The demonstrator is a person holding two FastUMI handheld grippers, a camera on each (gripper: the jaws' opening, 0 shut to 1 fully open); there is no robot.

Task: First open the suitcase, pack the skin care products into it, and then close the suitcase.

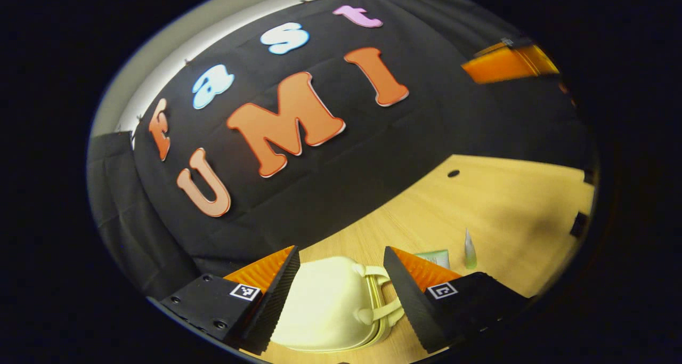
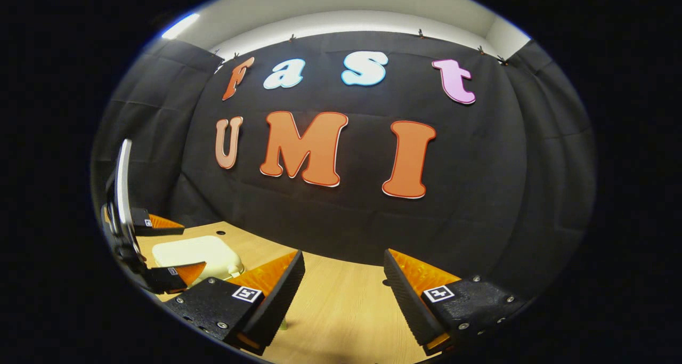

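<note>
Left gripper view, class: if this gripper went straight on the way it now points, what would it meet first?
Most likely the cream suitcase, still closed, which lies on the wooden table between the open jaws of the left gripper. Depth is unclear, so it might pass just over the lid.

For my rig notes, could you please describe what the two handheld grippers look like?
Both the left gripper and the right gripper have two wedge-shaped jaws with ribbed inner faces, on dark bolted blocks, each carrying a small square black-and-white marker.

One cream suitcase (image 1: 325, 305), one green tube (image 1: 437, 257), one small bottle (image 1: 470, 249), and two grippers, left (image 1: 341, 294) and right (image 2: 343, 294).
</note>
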